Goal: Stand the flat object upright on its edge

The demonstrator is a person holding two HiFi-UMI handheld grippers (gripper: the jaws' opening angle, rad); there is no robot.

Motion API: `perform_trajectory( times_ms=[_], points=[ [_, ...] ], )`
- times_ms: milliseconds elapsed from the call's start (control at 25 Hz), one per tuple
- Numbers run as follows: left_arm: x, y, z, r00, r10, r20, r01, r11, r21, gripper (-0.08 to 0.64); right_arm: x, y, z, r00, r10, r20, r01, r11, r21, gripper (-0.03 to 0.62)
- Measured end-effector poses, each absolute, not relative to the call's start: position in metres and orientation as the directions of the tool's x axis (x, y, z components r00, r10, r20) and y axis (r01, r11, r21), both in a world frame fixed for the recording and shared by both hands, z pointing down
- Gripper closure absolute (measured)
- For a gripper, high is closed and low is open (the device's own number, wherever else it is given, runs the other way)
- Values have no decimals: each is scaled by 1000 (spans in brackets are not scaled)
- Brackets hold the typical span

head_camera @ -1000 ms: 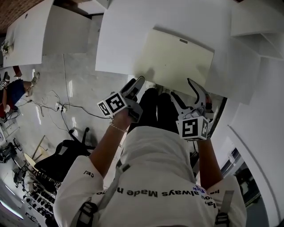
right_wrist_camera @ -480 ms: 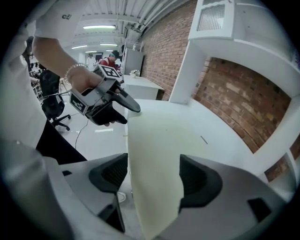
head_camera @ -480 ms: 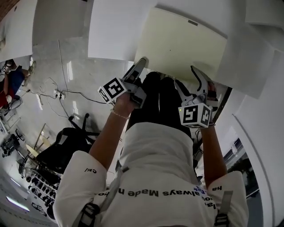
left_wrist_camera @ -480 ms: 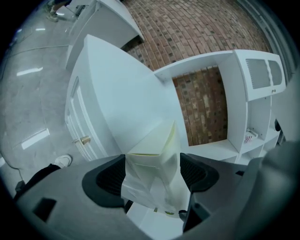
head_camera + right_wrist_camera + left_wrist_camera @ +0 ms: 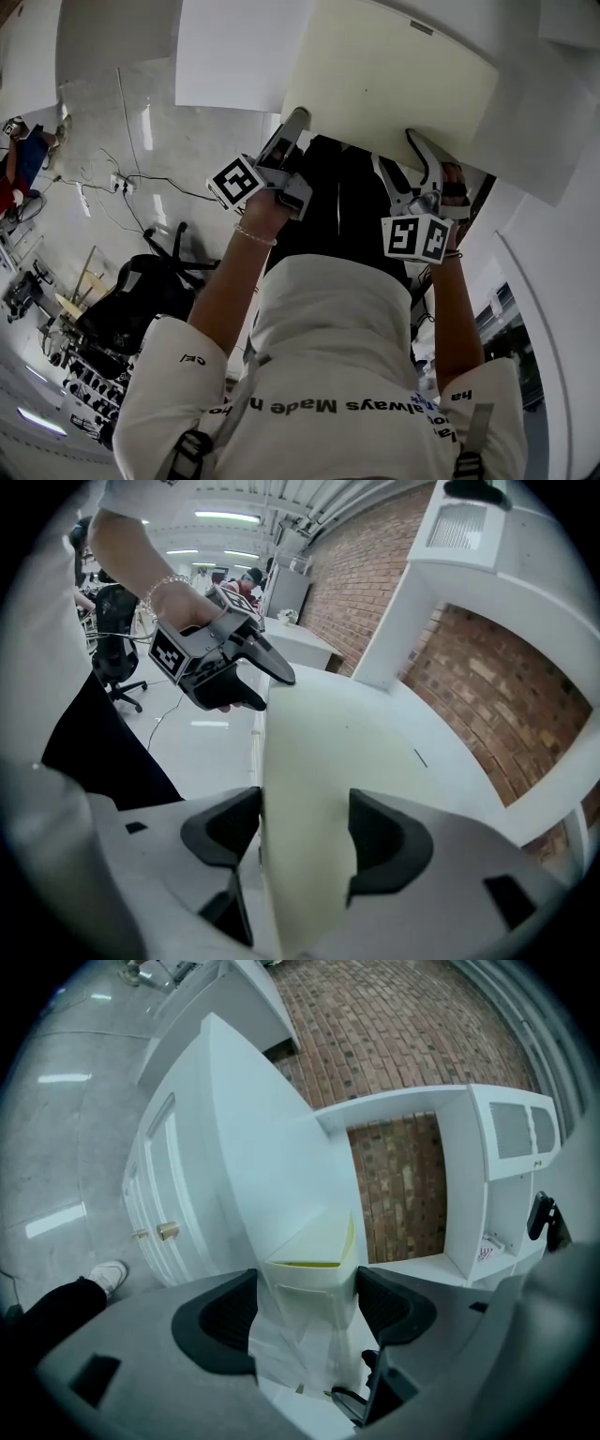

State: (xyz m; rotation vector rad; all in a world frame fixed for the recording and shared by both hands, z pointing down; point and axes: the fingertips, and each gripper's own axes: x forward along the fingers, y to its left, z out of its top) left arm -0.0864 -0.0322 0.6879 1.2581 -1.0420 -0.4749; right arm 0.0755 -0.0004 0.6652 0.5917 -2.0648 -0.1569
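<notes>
**Board flat, grip not yet taken**

The pale cream rectangular flat board [image 5: 394,80] lies face-down on the white tabletop [image 5: 234,56], with its near edge at the tabletop's front, facing the person. It has not been raised at all.

Both grippers are set at that near edge. The left gripper [image 5: 305,1312] has just been opening its jaws; they stand wide apart around a corner of the board and do not squeeze it. The right gripper [image 5: 305,841] also has its jaws apart, one on either side of the board's edge. One pad lies close against the board, but the gripper is not clamped.

Judging by this, only the approach is done. Closing on the edge, tipping the board up and balancing it on its edge all remain.
</notes>
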Motion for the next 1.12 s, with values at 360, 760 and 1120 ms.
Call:
perform_trajectory(
  times_ms=[360, 760, 1120],
  points=[
    [-85, -28, 683, 487, -809, 329, -206, 260, 943, 267, 76, 5, 663, -465, -452, 761, -306, 889, 341, 304],
    [-89, -30, 657, 466, -816, 342, -283, 229, 931, 290, 73, 3, 653, -499, -466, 731, -349, 880, 323, 304],
    [-101, -46, 617, 431, -820, 377, -490, 138, 861, 293, 66, -7, 637, -550, -500, 669, -414, 859, 302, 304]
  ],
)
